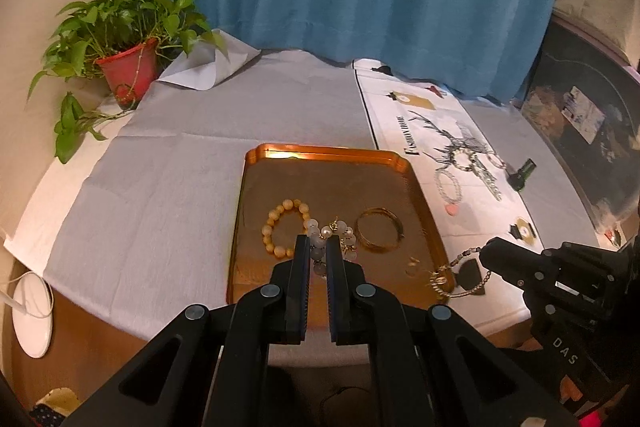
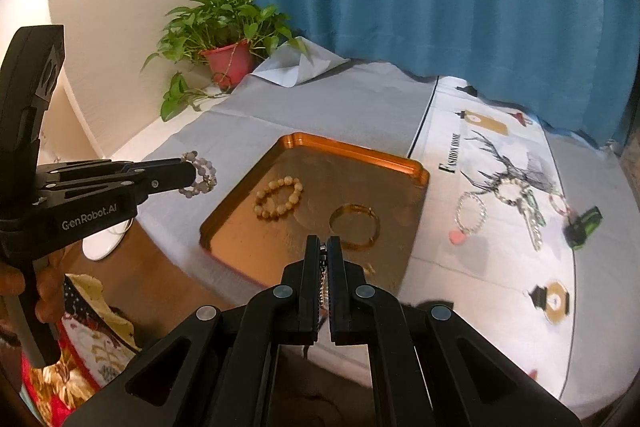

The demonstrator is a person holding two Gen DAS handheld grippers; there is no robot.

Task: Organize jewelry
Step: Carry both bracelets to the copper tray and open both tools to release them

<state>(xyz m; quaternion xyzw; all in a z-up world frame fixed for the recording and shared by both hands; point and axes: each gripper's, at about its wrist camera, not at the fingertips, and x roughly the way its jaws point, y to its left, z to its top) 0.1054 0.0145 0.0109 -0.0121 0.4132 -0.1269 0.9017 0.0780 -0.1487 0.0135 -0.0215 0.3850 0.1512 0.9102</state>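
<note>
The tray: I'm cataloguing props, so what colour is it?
The tray is a shiny copper-orange, best seen in the right wrist view.

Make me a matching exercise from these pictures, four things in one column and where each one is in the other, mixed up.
1 yellow bead bracelet
2 pale bead bracelet
3 chain
4 green clip

A held in the left gripper
B held in the right gripper
C lying in the copper tray
D lying on the printed cloth

Pairs: 1-C, 2-A, 3-B, 4-D
</note>
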